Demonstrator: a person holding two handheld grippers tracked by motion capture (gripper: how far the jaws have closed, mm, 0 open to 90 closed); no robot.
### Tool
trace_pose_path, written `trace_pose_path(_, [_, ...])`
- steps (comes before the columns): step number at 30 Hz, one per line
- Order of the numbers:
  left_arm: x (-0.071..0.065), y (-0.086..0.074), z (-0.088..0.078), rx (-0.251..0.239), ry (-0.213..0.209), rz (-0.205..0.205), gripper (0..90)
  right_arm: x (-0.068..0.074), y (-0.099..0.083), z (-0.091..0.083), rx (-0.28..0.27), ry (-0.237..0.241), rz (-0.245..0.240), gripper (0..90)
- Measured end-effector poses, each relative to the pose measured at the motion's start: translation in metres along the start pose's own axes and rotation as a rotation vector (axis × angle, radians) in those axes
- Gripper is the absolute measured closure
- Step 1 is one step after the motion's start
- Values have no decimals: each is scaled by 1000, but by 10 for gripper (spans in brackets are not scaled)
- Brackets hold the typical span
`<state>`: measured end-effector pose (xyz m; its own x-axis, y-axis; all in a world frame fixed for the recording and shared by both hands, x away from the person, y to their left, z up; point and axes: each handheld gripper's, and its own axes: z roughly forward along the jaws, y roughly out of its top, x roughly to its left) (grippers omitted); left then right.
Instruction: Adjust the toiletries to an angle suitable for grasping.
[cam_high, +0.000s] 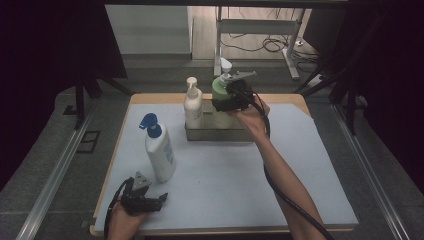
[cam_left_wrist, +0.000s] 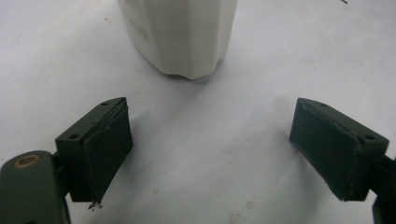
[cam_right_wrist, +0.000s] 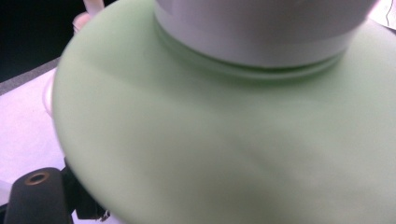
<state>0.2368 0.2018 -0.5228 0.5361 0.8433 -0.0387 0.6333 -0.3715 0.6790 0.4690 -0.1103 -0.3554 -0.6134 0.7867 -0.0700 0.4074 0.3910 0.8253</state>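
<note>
A green bottle (cam_high: 218, 89) with a white pump top stands at the metal tray (cam_high: 220, 134) at the back of the table. My right gripper (cam_high: 223, 102) is closed around its body from the right side. In the right gripper view the green bottle (cam_right_wrist: 224, 154) bulges between the jaws and hides their pads. A white pump bottle (cam_high: 193, 107) stands in the tray's left end. My left gripper (cam_high: 162, 199) rests near the front left, open, with nothing between its fingers. In the left gripper view, the left gripper (cam_left_wrist: 210, 154) faces the base of a white bottle (cam_left_wrist: 182, 37).
The white bottle with a blue trigger sprayer (cam_high: 160, 152) stands upright on the pale mat (cam_high: 225, 190), just beyond the left gripper. The wooden table edge (cam_high: 220, 231) runs along the front. A metal frame and cables lie on the floor behind the table.
</note>
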Motion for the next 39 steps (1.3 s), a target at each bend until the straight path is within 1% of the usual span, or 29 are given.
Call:
trace_pose_path(12, [0,0,0,0,0,1,125,-3,-11,8,23,3,8,115])
trace_pose_path(17, [0,0,0,0,0,1,125,-4,-17,14,39,2,12,115])
trace_pose_path(19, [0,0,0,0,0,1,125,-5,-23,18,50,2,19,115])
trace_pose_path(23, [0,0,0,1,1,1,125,-5,-28,22,56,4,23,115])
trace_pose_path(30, [0,0,0,0,0,1,125,-7,-38,30,72,13,45,114])
trace_pose_path(35, [0,0,0,1,0,1,125,-7,-45,36,96,24,65,113])
trace_pose_path(37, [0,0,0,1,1,2,125,-9,-47,37,82,21,61,112])
trace_pose_path(39, [0,0,0,1,1,2,125,-8,-47,36,81,27,57,111])
